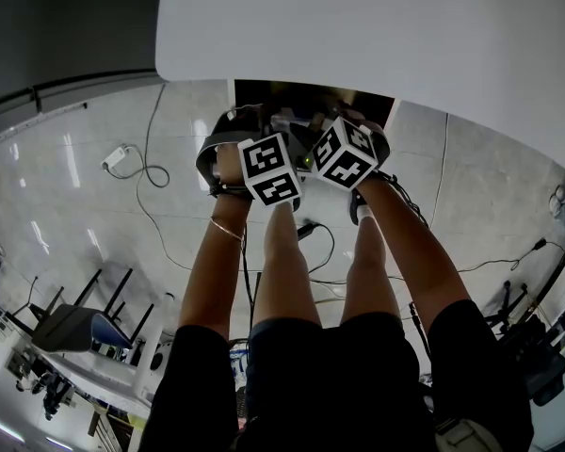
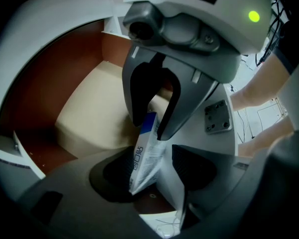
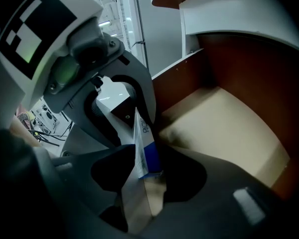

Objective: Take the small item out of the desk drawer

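The desk drawer (image 1: 313, 96) stands open under the white desktop (image 1: 377, 36); its cream floor (image 2: 89, 113) is bare. Both grippers meet over it, nose to nose. A small flat white-and-blue box (image 2: 145, 156) stands tilted in the air between them. Its near end sits between the pads of my left gripper (image 2: 152, 172), which is shut on it. My right gripper (image 3: 149, 169) has its fingers on either side of the box (image 3: 148, 151) with the jaws standing open. In the head view the marker cubes hide the box.
Brown drawer walls (image 3: 249, 73) close in the sides and back. The desk edge hangs just above the grippers. A power strip (image 1: 118, 156) and cables (image 1: 149, 217) lie on the tiled floor to the left, and a dark chair (image 1: 71, 328) stands at lower left.
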`<action>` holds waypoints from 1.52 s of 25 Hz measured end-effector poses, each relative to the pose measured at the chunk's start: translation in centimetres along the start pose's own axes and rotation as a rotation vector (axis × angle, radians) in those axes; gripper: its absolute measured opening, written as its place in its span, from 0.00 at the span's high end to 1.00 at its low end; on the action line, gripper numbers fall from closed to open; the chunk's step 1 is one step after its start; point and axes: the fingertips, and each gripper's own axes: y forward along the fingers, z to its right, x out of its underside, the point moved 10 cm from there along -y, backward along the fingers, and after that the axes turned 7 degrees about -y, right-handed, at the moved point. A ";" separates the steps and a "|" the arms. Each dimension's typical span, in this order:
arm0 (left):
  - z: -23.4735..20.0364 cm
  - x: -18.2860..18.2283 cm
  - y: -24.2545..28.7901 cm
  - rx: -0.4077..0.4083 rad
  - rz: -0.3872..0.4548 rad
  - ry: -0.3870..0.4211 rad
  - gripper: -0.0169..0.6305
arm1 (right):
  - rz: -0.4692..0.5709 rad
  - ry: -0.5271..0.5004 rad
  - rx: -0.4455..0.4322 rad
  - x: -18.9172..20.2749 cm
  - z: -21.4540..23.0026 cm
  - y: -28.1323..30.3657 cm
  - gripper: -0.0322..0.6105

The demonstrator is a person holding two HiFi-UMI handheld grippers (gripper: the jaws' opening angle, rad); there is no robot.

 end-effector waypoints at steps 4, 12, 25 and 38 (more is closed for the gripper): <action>0.3 0.2 -0.4 0.007 0.010 -0.003 0.61 | -0.024 -0.008 -0.022 0.1 -0.1 0.7 0.67; 0.4 0.7 -0.4 -0.003 0.054 -0.035 0.68 | -0.038 -0.080 -0.052 0.2 -0.6 1.4 0.76; 0.3 0.5 -4.9 -0.130 0.263 -0.187 0.98 | -0.018 -0.071 -0.009 -0.4 -1.6 -1.0 0.79; 1.6 0.5 -7.9 -0.133 0.383 -0.377 0.98 | 0.034 0.071 0.079 -0.2 -1.6 -5.5 0.79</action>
